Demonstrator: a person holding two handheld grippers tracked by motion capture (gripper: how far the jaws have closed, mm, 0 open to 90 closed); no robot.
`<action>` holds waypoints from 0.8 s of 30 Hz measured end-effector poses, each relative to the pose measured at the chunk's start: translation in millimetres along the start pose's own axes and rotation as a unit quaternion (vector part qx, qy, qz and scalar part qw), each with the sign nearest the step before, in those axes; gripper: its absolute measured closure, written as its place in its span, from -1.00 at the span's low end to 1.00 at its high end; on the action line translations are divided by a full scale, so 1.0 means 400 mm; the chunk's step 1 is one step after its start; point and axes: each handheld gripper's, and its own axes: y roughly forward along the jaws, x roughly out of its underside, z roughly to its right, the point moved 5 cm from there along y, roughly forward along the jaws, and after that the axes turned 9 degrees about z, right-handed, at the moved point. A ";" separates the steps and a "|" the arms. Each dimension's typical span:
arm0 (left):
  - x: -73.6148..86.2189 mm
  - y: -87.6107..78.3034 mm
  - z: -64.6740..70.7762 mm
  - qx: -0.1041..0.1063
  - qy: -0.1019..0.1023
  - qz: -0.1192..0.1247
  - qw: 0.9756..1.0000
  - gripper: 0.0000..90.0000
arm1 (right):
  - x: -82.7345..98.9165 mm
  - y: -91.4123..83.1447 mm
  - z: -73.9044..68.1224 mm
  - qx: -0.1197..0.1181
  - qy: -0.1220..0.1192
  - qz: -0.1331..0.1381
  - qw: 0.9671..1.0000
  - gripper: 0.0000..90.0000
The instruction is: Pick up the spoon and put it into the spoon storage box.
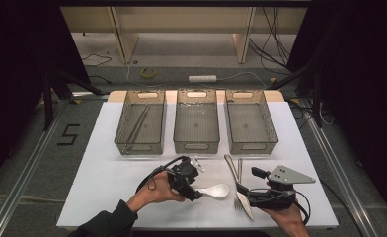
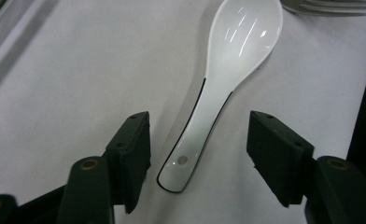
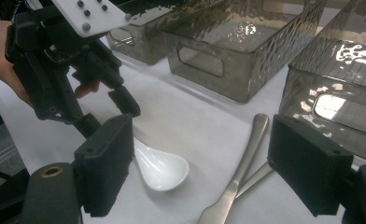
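A white ceramic spoon [image 1: 215, 190] lies flat on the white table, bowl to the right in the high view. My left gripper [image 1: 194, 190] is down at its handle end. In the left gripper view the jaws [image 2: 199, 140] stand on either side of the handle [image 2: 195, 135] with a gap on each side, not touching it. My right gripper [image 1: 250, 181] rests open at the front right, next to some metal cutlery [image 1: 238, 177]. From the right gripper view, its open jaws [image 3: 202, 140] frame the spoon's bowl [image 3: 160, 168] and the left gripper [image 3: 111, 116] beyond.
Three clear grey bins [image 1: 140, 145] [image 1: 196, 147] [image 1: 251, 147] stand in a row at the back of the table; the left one holds thin sticks. A metal knife [image 1: 246, 205], a fork [image 2: 330, 7] and a long metal handle [image 3: 246, 154] lie right of the spoon.
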 end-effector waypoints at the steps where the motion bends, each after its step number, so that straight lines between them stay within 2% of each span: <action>1: 0.001 0.003 0.001 -0.001 0.001 -0.002 1.000 -0.06 | 0.000 0.000 0.000 0.000 0.000 0.000 1.000 -0.48; 9: 0.002 0.023 0.010 -0.001 0.013 -0.016 1.000 0.11 | 0.001 0.001 0.000 -0.001 0.000 -0.001 1.000 -0.48; 11: 0.005 0.025 0.010 0.001 0.022 -0.023 1.000 0.15 | 0.001 0.001 0.000 -0.001 0.000 -0.001 1.000 -0.48; 16: 0.003 0.030 0.013 -0.008 0.024 -0.021 0.999 0.26 | 0.001 0.001 0.000 0.000 0.001 -0.001 1.000 -0.47; 20: 0.003 0.036 0.016 -0.019 0.039 -0.032 0.999 0.31 | 0.001 0.001 0.000 0.000 0.000 -0.002 1.000 -0.47; 24: 0.000 0.039 0.016 -0.023 0.045 -0.036 0.998 0.38 | 0.001 0.001 0.000 0.001 0.001 -0.002 1.000 -0.47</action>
